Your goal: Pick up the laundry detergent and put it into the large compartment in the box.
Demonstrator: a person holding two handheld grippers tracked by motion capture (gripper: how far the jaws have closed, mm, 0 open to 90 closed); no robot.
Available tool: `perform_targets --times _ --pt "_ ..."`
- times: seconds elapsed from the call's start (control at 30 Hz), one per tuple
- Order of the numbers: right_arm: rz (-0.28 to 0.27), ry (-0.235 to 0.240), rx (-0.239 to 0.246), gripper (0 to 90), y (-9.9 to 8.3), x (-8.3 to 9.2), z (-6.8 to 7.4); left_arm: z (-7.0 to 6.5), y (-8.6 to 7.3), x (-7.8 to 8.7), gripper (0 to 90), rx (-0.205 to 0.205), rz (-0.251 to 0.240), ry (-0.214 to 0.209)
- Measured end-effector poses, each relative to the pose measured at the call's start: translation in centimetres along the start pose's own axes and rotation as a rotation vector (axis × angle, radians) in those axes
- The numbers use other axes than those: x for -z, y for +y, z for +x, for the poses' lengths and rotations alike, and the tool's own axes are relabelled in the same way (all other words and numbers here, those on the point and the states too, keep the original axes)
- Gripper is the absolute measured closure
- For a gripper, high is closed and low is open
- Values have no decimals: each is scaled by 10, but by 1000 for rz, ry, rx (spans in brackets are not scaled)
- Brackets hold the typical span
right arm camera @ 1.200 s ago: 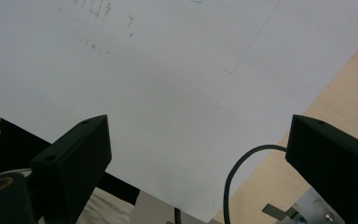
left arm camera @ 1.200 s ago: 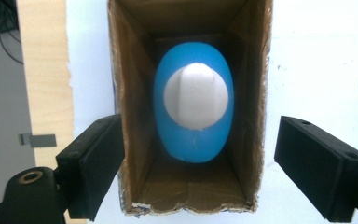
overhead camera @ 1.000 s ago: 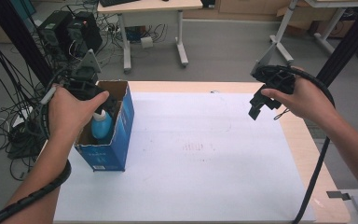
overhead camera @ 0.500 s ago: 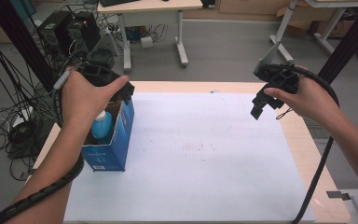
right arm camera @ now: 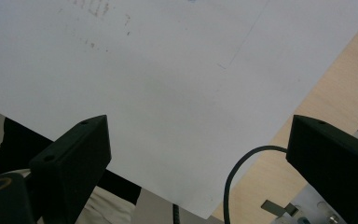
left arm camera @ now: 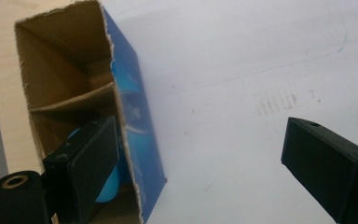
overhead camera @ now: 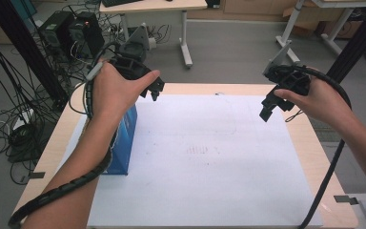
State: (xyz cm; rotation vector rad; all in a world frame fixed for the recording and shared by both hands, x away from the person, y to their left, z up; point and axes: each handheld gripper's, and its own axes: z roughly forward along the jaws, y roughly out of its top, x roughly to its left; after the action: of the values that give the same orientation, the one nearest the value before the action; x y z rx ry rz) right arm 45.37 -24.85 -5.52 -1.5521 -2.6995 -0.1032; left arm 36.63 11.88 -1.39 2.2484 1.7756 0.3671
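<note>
A blue cardboard box (overhead camera: pixel 125 143) with an open top stands at the left side of the table, on the white sheet (overhead camera: pixel 209 162). In the left gripper view the box (left arm camera: pixel 137 121) shows brown inner walls with a divider, and a light-blue rounded object (left arm camera: pixel 109 184) lies inside, partly hidden by a jaw. My left gripper (overhead camera: pixel 155 90) (left arm camera: pixel 205 172) hangs open and empty above the box's far end. My right gripper (overhead camera: pixel 266 109) (right arm camera: pixel 200 163) is held open and empty over the sheet's far right part.
The wooden table (overhead camera: pixel 314 157) shows around the sheet, which carries faint pen marks (overhead camera: pixel 204 150). The right gripper's cable (overhead camera: pixel 331 167) trails along the right edge. Beyond the table stand computer towers (overhead camera: pixel 69 33), floor cables and a desk (overhead camera: pixel 171 9).
My left gripper has risen from the box's opening and moved up and to the right, now open in the air. The right gripper has hardly moved.
</note>
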Motion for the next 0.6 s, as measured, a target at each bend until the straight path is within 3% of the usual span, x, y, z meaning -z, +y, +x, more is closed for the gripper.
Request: perform_targets --times 0.27,0.6 --pt "11 -3 -1 66 3 -3 0 -10 6 -9 112 -24 11 -13" --pt "15 -6 7 66 5 -4 1 -12 8 -10 111 -31 15 -15"
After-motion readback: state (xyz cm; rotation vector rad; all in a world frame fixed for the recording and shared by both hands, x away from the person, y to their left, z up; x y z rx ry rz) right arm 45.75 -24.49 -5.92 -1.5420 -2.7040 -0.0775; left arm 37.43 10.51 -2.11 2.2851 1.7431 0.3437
